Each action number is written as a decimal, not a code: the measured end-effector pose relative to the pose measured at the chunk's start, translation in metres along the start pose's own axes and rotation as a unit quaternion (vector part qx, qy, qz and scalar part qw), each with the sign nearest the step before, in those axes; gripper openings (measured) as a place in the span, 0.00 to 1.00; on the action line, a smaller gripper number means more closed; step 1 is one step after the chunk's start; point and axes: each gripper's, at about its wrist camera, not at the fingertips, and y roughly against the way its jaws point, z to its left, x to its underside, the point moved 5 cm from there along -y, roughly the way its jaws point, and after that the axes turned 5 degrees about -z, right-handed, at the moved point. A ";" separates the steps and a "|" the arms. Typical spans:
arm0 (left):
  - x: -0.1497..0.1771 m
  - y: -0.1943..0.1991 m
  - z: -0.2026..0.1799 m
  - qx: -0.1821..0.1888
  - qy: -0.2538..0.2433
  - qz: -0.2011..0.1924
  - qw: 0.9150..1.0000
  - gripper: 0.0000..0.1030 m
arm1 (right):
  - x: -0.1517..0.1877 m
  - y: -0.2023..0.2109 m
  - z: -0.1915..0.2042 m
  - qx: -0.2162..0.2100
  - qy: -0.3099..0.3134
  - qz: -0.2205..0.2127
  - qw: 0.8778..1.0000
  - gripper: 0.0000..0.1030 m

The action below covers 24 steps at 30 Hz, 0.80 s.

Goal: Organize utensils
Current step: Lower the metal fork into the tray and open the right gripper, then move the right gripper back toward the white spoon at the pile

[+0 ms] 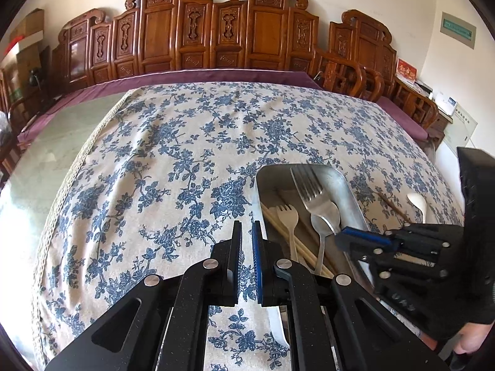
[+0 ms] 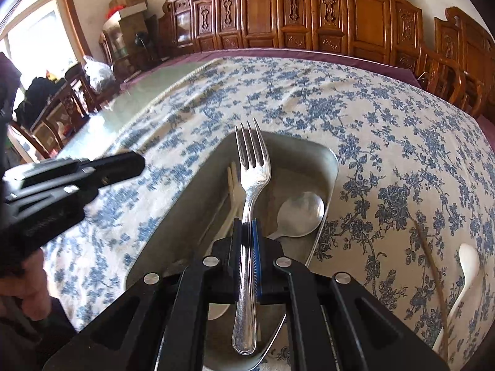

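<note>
Right gripper [image 2: 247, 225], jaws clamped on the steel fork [image 2: 251, 167], holds it above the metal tray [image 2: 328, 160]. Left gripper [image 1: 246, 232], nearly closed and empty, hovers over the floral tablecloth [image 1: 173, 142] beside the tray.

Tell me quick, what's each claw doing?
Left claw: closed, holding nothing.
Right claw: closed on the fork, over the tray.

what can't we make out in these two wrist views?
- Tray: near end hidden behind both grippers, left view.
- Chopsticks in tray: count unclear, lower ends hidden by the left gripper.
- White fork: mostly hidden behind the metal fork held by the right gripper, right view.
- White spoon on the cloth: handle end cut off by gripper body.
- Wall sign: text too small.
</note>
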 end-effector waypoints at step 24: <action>-0.004 0.004 -0.018 0.012 -0.010 -0.013 1.000 0.05 | -0.002 0.037 -0.021 -0.004 0.001 -0.037 0.999 0.08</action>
